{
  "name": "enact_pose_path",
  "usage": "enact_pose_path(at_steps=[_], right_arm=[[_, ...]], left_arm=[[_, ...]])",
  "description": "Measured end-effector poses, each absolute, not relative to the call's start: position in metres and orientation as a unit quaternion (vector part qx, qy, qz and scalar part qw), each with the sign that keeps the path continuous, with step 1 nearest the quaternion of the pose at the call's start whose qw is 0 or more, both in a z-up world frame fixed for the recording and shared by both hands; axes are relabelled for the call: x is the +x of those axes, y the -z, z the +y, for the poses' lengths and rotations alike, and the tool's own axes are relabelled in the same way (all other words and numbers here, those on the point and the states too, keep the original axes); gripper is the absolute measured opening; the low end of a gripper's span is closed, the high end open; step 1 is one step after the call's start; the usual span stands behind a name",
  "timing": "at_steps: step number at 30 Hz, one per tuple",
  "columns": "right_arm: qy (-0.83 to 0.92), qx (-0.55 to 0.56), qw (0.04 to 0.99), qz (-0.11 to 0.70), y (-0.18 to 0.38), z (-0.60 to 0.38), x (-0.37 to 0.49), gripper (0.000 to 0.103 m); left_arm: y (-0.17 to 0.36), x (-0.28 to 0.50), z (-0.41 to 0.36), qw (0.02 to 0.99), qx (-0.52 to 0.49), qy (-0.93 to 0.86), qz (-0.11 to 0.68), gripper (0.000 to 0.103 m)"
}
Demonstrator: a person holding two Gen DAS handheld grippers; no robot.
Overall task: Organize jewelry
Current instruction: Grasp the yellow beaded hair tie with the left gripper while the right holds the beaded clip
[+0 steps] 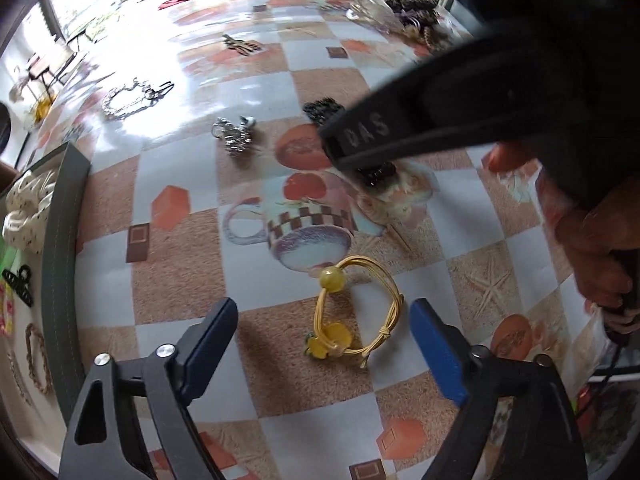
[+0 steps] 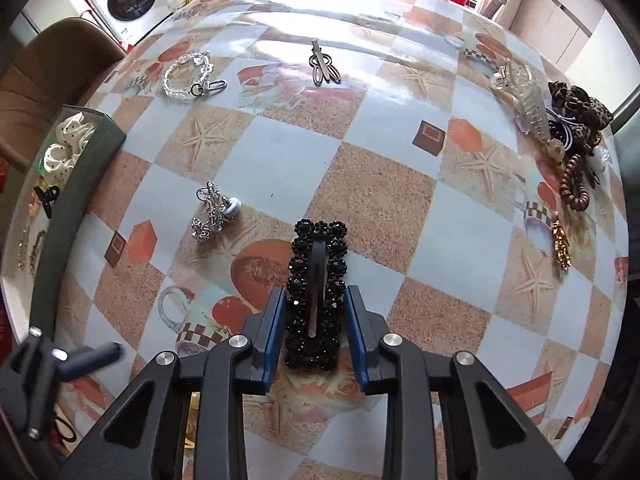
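Tablecloth (image 1: 180,272) in checks of sand, pale blue and orange, seen first from the left wrist. On it, between the blue pads of the left gripper (image 1: 323,310), a yellow hair tie (image 1: 332,279) with yellow beads, lying flat and touched by neither pad; jaws spread wide. Further up, the right gripper (image 1: 352,148) reaching down over a black beaded hair clip (image 1: 320,110), with a hand (image 1: 592,248) behind it at the right edge. Left of that clip, a heap of silver chain (image 1: 236,138); beyond it a clear chain bracelet (image 1: 124,100) with a ring clasp, and further off a bunch of metal hair clips (image 1: 240,44). Along the left edge, a grey-walled tray (image 1: 60,260) holding a white dotted scrunchie (image 1: 28,208), a small black claw clip (image 1: 20,284) and a braided hair tie (image 1: 38,360).

From the right wrist: right gripper (image 2: 315,294) pointing steeply down, jaws narrowed on the black beaded hair clip (image 2: 298,264), blue pads lying against its two long sides, clip flat on the tablecloth (image 2: 384,208) with its metal bar facing up. Silver chain (image 2: 212,216) to the left, well apart. Clear chain bracelet (image 2: 184,76) and metal hair clips (image 2: 324,66) near the far edge. Tray (image 2: 80,160) at the left. At the right edge, a loose pile: leopard-print scrunchie (image 2: 576,108), transparent claw clip (image 2: 524,96), brown bead bracelet (image 2: 574,184), gold piece (image 2: 562,248). Left gripper (image 2: 80,360) blurred in the lower left corner.
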State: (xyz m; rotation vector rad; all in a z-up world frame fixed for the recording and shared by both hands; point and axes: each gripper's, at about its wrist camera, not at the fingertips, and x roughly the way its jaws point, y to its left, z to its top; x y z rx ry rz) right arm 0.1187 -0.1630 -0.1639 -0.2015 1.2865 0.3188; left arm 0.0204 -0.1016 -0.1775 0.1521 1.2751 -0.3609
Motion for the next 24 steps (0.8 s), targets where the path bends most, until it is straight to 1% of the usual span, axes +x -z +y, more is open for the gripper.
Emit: enact_pose_path(at_steps=[1,3,4,5,6,7,8,10,17,24], right_arm=[[-0.147,-0.094,0.785,0.595,0.164,-0.163,0.118,0.032],[-0.147,-0.087,0.786,0.595,0.164,-0.163,0.118,0.032],[-0.148,-0.082,0.786,0.595,0.164,-0.163,0.118,0.032],[-0.149,-0.077,0.786,0.595,0.164,-0.164,0.118,0.032],[-0.150,-0.073,0.786,0.595,0.163,-0.165,0.118,0.032],[-0.149,-0.072,0.786,0.595,0.161,-0.171,0.116,0.032],[-0.147,-0.069,0.787,0.595,0.161,-0.172,0.115,0.032],[-0.144,-0.057,0.788,0.595,0.157,-0.177,0.113,0.032],[-0.130,-0.012,0.789,0.600,0.145,-0.193,0.102,0.032],[-0.117,0.026,0.787,0.605,0.135,-0.196,0.087,0.032]], left_arm=[[0.179,0.020,-0.105,0.785,0.079,0.168,0.591,0.076],[0.181,0.019,-0.109,0.786,0.094,0.167,0.588,0.074],[0.181,0.018,-0.110,0.787,0.095,0.168,0.586,0.066],[0.179,0.017,-0.110,0.789,0.098,0.169,0.583,0.062],[0.177,0.014,-0.111,0.789,0.099,0.172,0.581,0.051],[0.175,0.013,-0.112,0.789,0.096,0.178,0.580,0.036],[0.174,0.012,-0.112,0.788,0.095,0.183,0.580,0.030],[0.172,0.013,-0.112,0.785,0.087,0.192,0.583,0.007],[0.161,0.017,-0.091,0.784,0.021,0.189,0.592,0.005],[0.146,0.023,-0.061,0.788,-0.020,0.177,0.589,0.005]])
